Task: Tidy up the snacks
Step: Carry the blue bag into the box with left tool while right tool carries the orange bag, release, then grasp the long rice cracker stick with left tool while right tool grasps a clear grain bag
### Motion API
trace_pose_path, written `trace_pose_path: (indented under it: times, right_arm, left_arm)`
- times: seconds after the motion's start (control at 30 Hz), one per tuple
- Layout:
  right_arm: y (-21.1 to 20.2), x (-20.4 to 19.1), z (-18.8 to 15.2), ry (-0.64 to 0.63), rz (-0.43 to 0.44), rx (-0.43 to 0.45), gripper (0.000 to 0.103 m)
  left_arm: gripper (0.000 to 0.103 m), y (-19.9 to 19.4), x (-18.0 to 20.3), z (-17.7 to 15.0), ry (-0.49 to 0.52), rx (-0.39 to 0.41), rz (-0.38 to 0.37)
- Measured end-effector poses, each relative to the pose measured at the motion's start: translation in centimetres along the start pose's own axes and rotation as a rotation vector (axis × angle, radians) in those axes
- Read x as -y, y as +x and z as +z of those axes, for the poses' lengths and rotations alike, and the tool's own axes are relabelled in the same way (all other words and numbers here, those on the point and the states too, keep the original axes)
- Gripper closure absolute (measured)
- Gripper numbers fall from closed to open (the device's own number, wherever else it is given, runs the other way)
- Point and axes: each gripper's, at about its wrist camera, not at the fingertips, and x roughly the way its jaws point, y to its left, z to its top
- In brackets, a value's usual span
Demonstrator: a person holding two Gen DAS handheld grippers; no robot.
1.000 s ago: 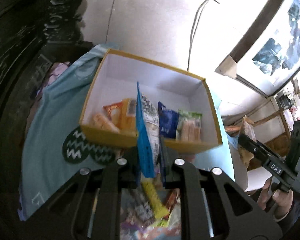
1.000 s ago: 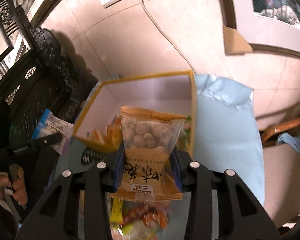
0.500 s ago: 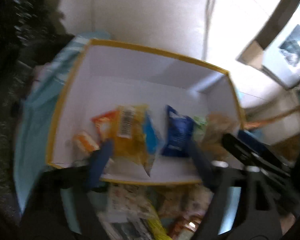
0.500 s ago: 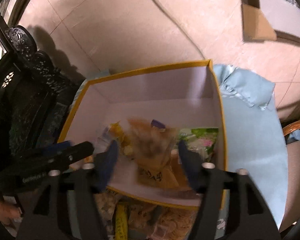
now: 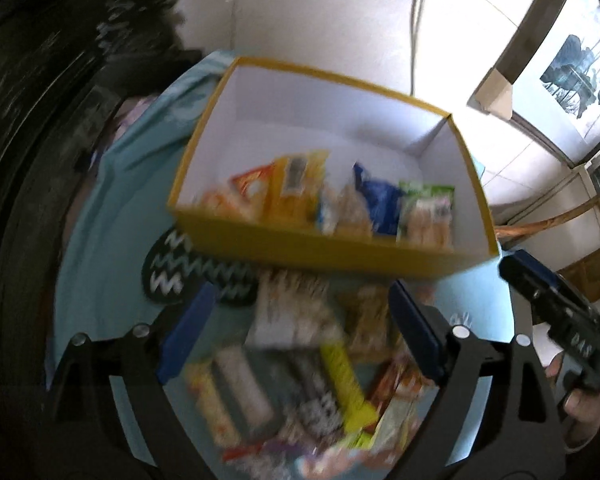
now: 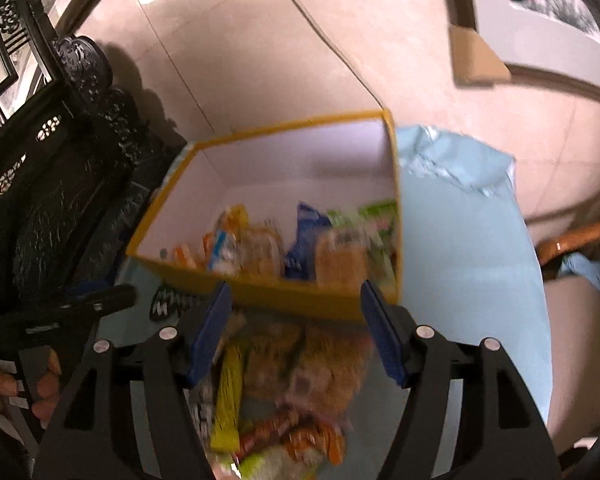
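Pale blue cloth covers the table; beyond both sets of fingers sits the yellow box, packets lined along its near wall. Left gripper is opening, jaws wide and holding nothing; right gripper stands spread and empty; loose snacks lie blurred between and below the fingers.

Motion blur smears the loose snack packets on the cloth, their labels unreadable in both views.
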Motion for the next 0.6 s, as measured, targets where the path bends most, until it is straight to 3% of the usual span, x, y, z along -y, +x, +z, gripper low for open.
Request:
trace_pose_path:
  times: [0.3,0.6]
  right_arm:
    - [-1.0,2.7,-6.1,0.055,-0.033,-0.118,0.035]
    - [-0.4,2.3,-8.6,0.056,-0.023,-0.185,0.035]
  left_arm:
    - [0.011,2.5,-5.6,-9.2,-0.136,-0.178,0.100]
    - [0.013,5.1,-8.5,-12.0,-0.209,-0.263,0.132]
